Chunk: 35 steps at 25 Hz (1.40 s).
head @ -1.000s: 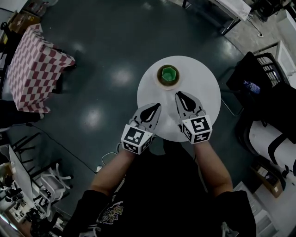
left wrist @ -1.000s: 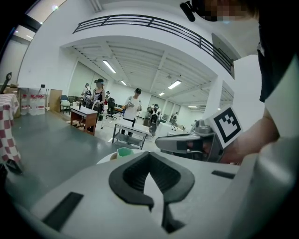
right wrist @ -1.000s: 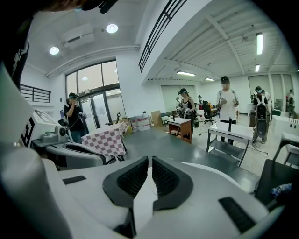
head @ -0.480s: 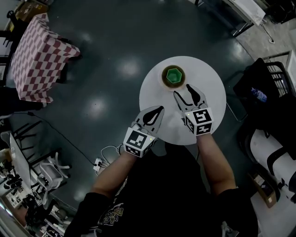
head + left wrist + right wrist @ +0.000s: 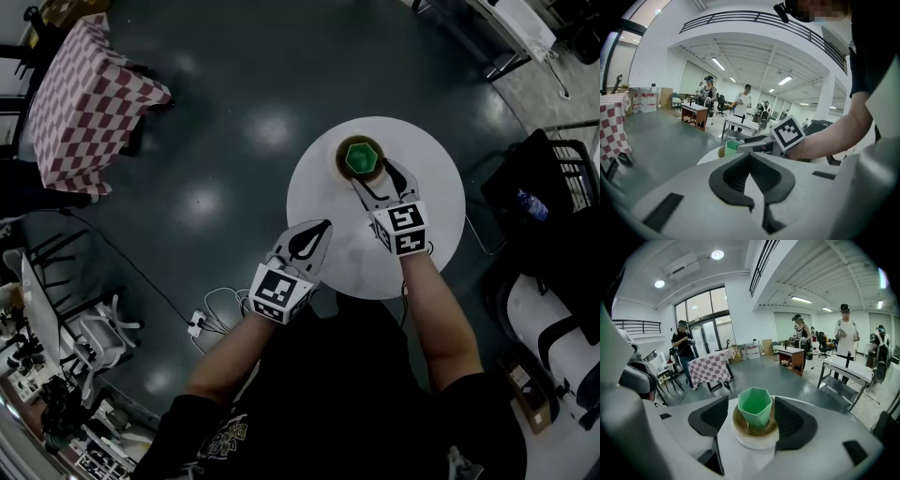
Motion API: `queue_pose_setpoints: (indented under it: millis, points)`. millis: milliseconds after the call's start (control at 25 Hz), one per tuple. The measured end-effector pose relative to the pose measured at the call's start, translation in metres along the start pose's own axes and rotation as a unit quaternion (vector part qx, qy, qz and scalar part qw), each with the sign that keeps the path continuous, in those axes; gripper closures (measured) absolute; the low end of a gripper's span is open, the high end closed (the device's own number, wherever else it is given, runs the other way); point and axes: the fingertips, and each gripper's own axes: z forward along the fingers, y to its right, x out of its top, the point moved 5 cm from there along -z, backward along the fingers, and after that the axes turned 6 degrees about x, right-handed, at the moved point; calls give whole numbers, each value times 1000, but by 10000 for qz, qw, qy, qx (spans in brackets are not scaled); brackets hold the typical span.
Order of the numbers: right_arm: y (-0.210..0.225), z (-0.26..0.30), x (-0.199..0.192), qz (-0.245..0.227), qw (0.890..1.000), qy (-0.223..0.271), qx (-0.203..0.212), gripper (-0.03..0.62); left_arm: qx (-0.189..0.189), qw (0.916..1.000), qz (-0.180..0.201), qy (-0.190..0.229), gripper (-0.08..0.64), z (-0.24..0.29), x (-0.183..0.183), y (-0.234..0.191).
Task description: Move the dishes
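Green hexagonal cup stands in brown round bowl at white round table's far edge. Right gripper released, jaws just opening, flanking the bowl. Left gripper clenched, empty.

Green cup; white table; red-checked cloth

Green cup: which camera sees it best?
The right gripper view. The green cup stands close and whole there, in a brown dish. The head view shows it small, from above. The left gripper view shows just a green sliver, far off and partly hidden.
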Motion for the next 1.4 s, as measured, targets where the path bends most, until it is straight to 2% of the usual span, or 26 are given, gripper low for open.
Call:
queue_pose_setpoints:
  millis: [440, 760, 1120, 1400]
  points:
    - [12, 30, -8, -365, 9974, -573, 257, 285, 256, 9995, -154, -133, 555, -7, -6, -6]
    - [13, 41, -11, -481, 9959, -738, 208, 287, 314, 9992, -223, -127, 555, -11, -9, -9]
    - [12, 30, 3, -423, 9985, -334, -8, 287, 265, 9995, -180, -78, 555, -16, -7, -11]
    - [12, 5, 21, -271, 9990, 34, -357, 287, -19, 10000, -15, -22, 555, -13, 3, -10]
